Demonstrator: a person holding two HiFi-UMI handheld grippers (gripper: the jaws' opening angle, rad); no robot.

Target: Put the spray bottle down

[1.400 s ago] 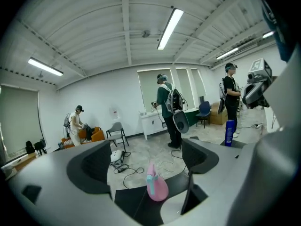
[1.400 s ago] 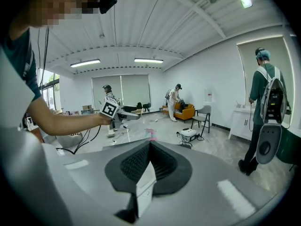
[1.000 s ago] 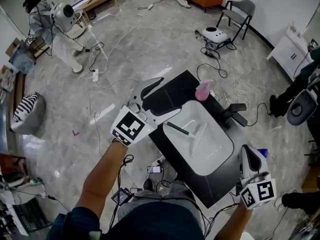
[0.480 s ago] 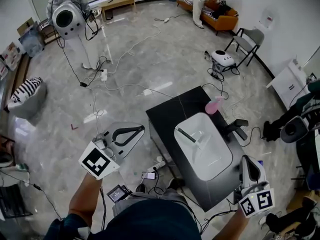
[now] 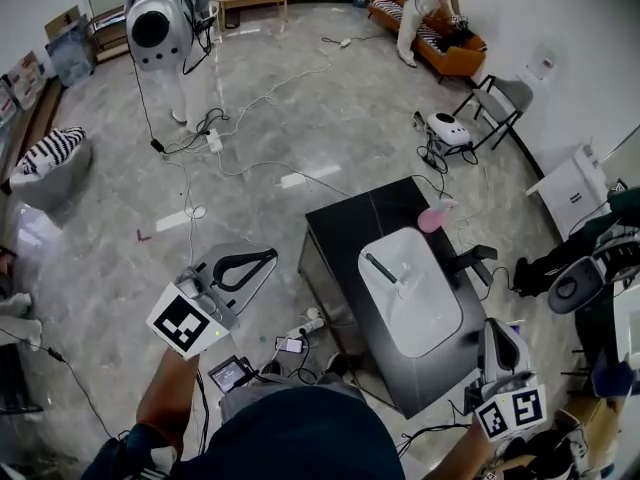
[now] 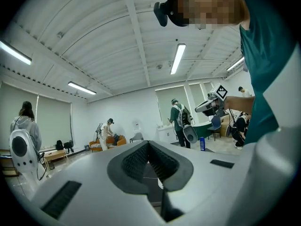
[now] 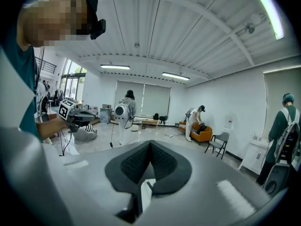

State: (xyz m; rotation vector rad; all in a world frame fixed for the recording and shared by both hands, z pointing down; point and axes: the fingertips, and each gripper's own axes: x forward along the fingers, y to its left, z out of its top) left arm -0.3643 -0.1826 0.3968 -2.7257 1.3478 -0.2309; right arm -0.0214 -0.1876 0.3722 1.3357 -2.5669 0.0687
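On the far corner of the matte black desk (image 5: 345, 226), just beside the glossy white basin (image 5: 425, 313), the rounded pink plastic spray bottle (image 5: 435, 216) seems to stand upright. Left claw (image 5: 270, 256) and right claw (image 5: 497, 326) are both pinched together, empty and well apart from it. The right looks nearer.

The spray bottle (image 5: 433, 217) is set on the table's (image 5: 348, 230) far corner, just behind the basin (image 5: 428, 318).
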